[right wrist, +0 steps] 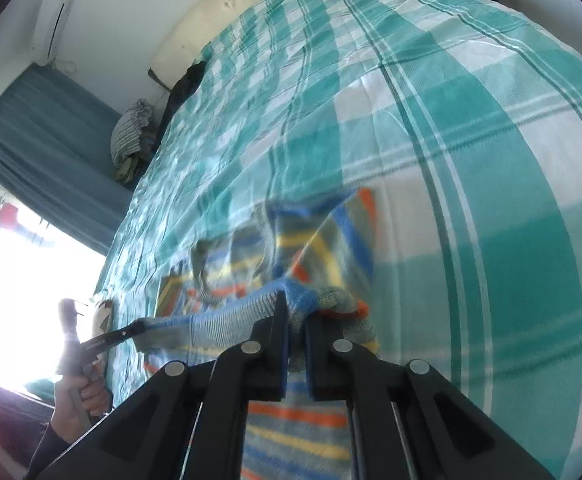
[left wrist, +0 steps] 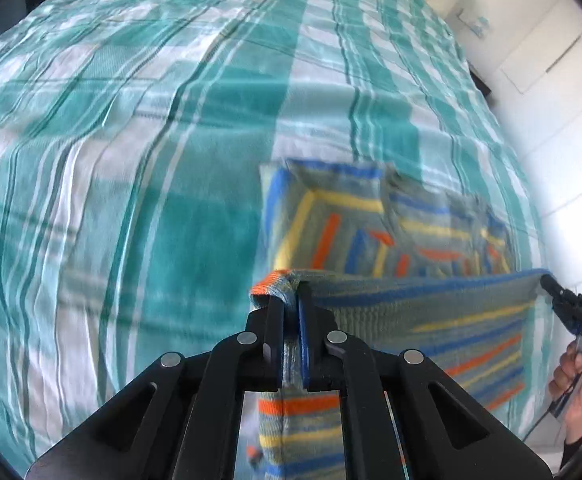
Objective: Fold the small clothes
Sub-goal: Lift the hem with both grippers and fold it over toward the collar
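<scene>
Across the checked bedspread, both grippers, left gripper and right gripper, are clenching the striped garment's hem corners, stretching the edge taut for folding over.

Striped knit garment lifted over the bed.
Grey with blue, yellow and orange stripes; its near edge is stretched taut above the bedspread, the far part lying on it.

One striped garment, two tongs, one checked bedsheet.
</scene>
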The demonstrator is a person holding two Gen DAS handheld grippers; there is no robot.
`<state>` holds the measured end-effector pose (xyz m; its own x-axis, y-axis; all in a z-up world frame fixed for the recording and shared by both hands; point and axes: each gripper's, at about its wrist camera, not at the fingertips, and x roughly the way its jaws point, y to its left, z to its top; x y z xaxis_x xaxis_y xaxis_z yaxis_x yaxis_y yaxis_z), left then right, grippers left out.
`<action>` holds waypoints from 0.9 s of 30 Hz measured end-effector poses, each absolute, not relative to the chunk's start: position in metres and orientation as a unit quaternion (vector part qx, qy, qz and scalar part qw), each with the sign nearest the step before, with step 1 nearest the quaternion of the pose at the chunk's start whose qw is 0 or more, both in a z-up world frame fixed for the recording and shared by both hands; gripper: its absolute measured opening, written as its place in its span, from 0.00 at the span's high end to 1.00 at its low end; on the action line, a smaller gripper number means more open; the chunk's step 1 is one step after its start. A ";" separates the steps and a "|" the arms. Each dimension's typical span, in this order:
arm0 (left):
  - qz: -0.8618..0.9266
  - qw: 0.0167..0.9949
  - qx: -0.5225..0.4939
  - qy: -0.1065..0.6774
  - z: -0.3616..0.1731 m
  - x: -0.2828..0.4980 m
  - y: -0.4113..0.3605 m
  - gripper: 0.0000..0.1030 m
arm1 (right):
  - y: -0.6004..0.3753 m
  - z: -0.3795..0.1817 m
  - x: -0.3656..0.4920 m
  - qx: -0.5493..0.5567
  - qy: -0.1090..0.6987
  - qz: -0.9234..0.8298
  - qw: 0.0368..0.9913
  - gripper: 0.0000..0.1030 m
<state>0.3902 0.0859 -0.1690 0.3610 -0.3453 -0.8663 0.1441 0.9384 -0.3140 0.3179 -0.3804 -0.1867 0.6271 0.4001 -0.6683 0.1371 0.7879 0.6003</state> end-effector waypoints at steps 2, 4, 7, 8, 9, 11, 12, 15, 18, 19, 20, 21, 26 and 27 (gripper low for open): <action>-0.117 0.821 -0.120 0.546 -0.179 0.412 0.090 0.87 | -0.389 -0.201 0.342 0.338 0.416 0.050 0.843 0.80; -0.096 0.818 -0.140 0.549 -0.181 0.422 0.097 0.73 | -0.400 -0.205 0.350 0.364 0.387 0.019 0.847 0.70; -0.094 0.846 -0.106 0.513 -0.164 0.418 0.103 0.53 | -0.404 -0.191 0.337 0.352 0.375 0.021 0.857 0.68; -0.098 0.856 -0.087 0.500 -0.155 0.407 0.105 0.50 | -0.398 -0.185 0.335 0.328 0.387 0.042 0.861 0.68; -0.104 0.861 -0.070 0.492 -0.151 0.404 0.104 0.48 | -0.386 -0.179 0.332 0.296 0.407 0.071 0.861 0.68; -0.139 0.862 -0.039 0.486 -0.142 0.387 0.098 0.48 | -0.360 -0.177 0.336 0.236 0.457 0.117 0.850 0.68; -0.165 0.854 -0.026 0.493 -0.144 0.387 0.088 0.48 | -0.345 -0.178 0.339 0.213 0.480 0.139 0.840 0.68; -0.241 0.805 0.011 0.542 -0.167 0.377 0.050 0.42 | -0.301 -0.203 0.364 0.160 0.550 0.165 0.803 0.67; -0.210 0.810 0.055 0.545 -0.191 0.396 0.017 0.41 | -0.280 -0.219 0.401 0.123 0.543 0.119 0.822 0.67; -0.183 0.821 0.051 0.538 -0.192 0.406 0.016 0.41 | -0.280 -0.217 0.409 0.120 0.516 0.088 0.844 0.67; -0.157 0.830 0.034 0.534 -0.191 0.416 0.020 0.42 | -0.282 -0.214 0.413 0.128 0.498 0.063 0.856 0.67; -0.139 0.833 -0.002 0.535 -0.187 0.423 0.030 0.43 | -0.285 -0.209 0.412 0.146 0.484 0.051 0.861 0.67; -0.204 0.849 -0.033 0.486 -0.151 0.369 0.048 0.35 | -0.271 -0.186 0.357 0.120 0.474 0.111 0.865 0.60; -0.217 0.850 -0.011 0.481 -0.154 0.349 0.045 0.34 | -0.265 -0.186 0.339 0.099 0.478 0.127 0.863 0.60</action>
